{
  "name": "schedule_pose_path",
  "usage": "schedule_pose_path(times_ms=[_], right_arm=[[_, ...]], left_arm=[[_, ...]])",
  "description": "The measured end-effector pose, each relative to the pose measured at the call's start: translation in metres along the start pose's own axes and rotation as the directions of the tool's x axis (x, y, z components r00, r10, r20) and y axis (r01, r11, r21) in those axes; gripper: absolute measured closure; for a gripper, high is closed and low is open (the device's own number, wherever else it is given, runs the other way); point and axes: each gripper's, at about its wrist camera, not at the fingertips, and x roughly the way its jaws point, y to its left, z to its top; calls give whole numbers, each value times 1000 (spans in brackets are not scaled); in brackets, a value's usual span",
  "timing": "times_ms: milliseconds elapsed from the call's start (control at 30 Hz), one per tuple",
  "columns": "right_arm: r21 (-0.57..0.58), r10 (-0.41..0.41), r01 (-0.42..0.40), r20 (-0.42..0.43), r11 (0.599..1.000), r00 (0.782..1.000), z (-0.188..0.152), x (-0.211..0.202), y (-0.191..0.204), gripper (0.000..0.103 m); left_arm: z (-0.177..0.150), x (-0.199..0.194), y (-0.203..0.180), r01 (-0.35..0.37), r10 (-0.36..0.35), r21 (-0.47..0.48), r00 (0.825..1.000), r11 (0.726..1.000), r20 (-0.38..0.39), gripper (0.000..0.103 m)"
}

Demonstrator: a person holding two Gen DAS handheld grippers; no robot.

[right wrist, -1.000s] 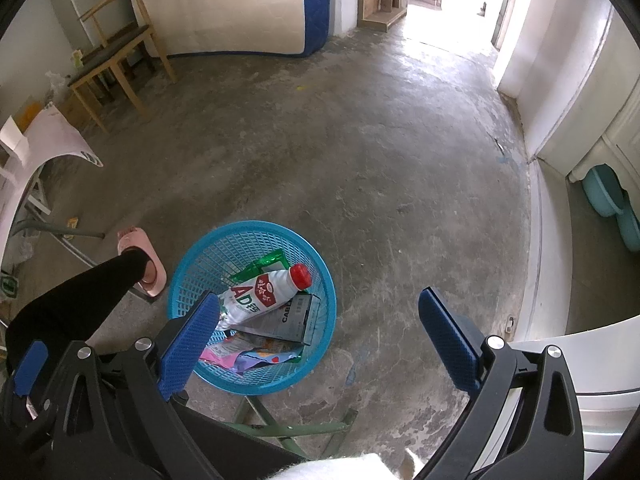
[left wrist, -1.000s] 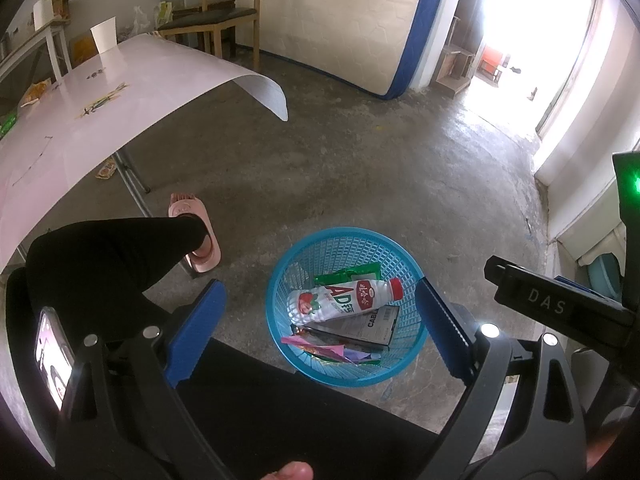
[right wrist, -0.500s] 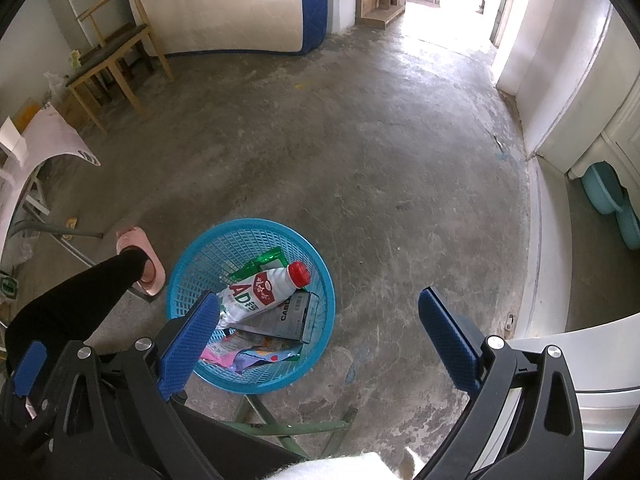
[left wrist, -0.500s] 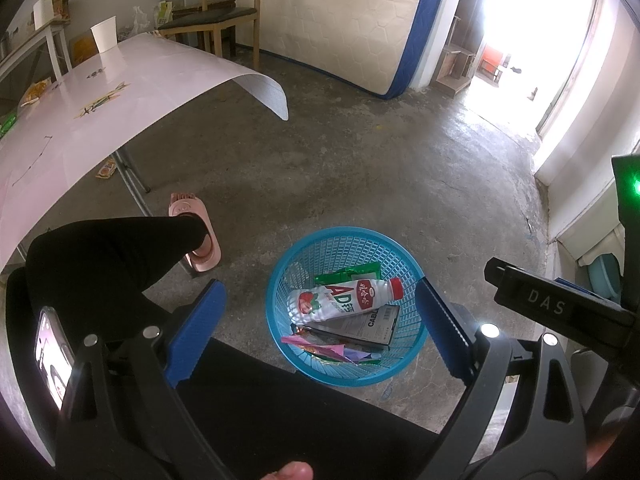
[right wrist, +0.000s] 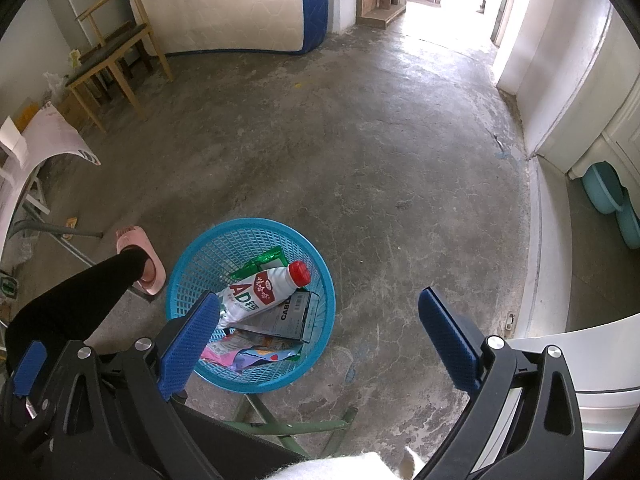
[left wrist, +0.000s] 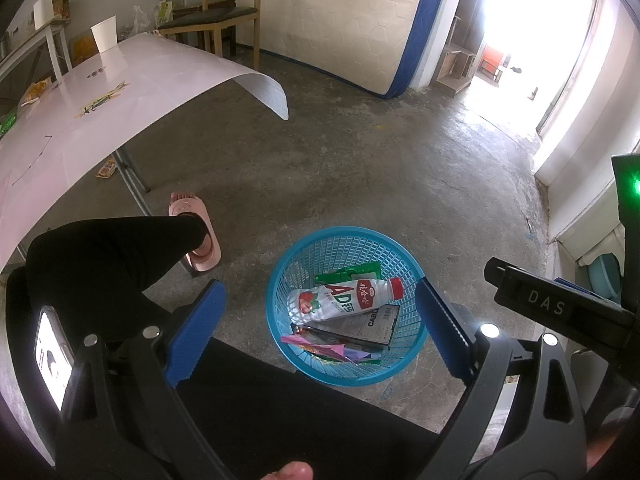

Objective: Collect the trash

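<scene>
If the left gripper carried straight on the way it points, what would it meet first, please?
Probably the blue basket on the floor, and in it the white bottle. The left gripper is open and empty; depth is unclear.

Between the spread jaws in the left wrist view, the white plastic bottle with a red cap [left wrist: 344, 297] reads "AD" in red, followed by characters too small to make out. Under it, the flat grey-and-black carton [left wrist: 360, 326] shows "CABL". Beyond the right jaw, a black bar [left wrist: 554, 308] reads "DAS".
</scene>
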Motion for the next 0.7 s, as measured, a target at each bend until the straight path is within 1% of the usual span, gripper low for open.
schedule_pose_path(times_ms=[300,700], right_arm=[[1,0,0,0,1000,1000,3,0,0,6],[4,0,0,-4,1000,1000,-1,3,1,6]], left_arm=[[0,0,0,0,0,1,1000,1000,-1,12],[0,0,0,0,0,1,1000,1000,0,12]])
